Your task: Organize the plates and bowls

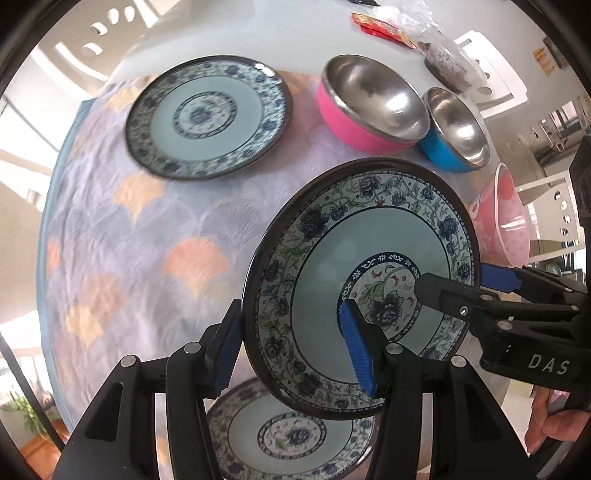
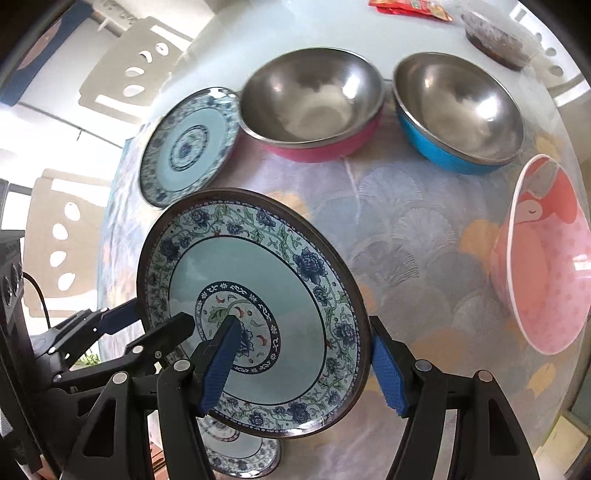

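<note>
The desk [image 2: 369,33] carries a patterned cloth [image 1: 122,236]. A raised plate [image 1: 332,258] is tilted above it, held at opposite rims: the left tool [image 1: 295,354] and the right tool [image 2: 306,362] each pinch it, one pad on its face, one behind. A second plate [image 1: 207,118] lies flat at the far left, a third [image 1: 295,443] directly under the raised one. Beyond sit a pink bowl [image 2: 314,99] and blue bowl [image 2: 458,110]; a pink plastic bowl [image 2: 543,254] is right.
</note>
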The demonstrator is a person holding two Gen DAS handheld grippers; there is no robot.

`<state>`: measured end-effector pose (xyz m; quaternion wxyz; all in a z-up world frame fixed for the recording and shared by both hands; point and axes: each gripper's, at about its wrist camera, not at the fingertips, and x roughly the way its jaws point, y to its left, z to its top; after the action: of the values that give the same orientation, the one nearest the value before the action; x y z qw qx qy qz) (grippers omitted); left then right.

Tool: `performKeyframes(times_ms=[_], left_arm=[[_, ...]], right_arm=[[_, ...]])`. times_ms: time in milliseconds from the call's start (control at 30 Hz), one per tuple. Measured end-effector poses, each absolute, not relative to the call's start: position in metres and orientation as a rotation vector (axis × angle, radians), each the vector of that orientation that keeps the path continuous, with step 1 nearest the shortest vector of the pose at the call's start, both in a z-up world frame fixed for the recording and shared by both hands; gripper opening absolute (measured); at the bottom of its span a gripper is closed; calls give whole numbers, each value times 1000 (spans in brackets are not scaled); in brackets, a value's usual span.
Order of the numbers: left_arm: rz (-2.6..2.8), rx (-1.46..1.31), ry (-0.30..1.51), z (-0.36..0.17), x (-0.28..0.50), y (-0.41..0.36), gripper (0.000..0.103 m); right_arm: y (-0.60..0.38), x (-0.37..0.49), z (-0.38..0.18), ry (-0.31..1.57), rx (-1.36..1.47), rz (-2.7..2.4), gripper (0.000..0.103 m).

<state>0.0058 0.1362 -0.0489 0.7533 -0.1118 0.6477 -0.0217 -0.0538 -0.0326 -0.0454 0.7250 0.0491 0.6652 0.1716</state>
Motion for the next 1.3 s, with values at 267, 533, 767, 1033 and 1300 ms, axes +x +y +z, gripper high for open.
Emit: performKeyframes(times_ms=[267,533,767,1033,1300], left_arm=[[7,-286,1404,-46,-31,150,49],[54,-322,1401,-47,-61,160,49],[78,-348,1401,-47,-85,168,49],[89,-372,1407,-53,-101,169,49],[105,-379,1432,-63,-113,174,49]], right_arm=[[-11,-83,-43,1472,80,430,68],[8,-112,-45,1484,41,474,68],[20,-128,-50,1492,24,504,68],[26,-143,-54,1505,3,522,69],[39,-152,-66,1536,-20,527,69]])
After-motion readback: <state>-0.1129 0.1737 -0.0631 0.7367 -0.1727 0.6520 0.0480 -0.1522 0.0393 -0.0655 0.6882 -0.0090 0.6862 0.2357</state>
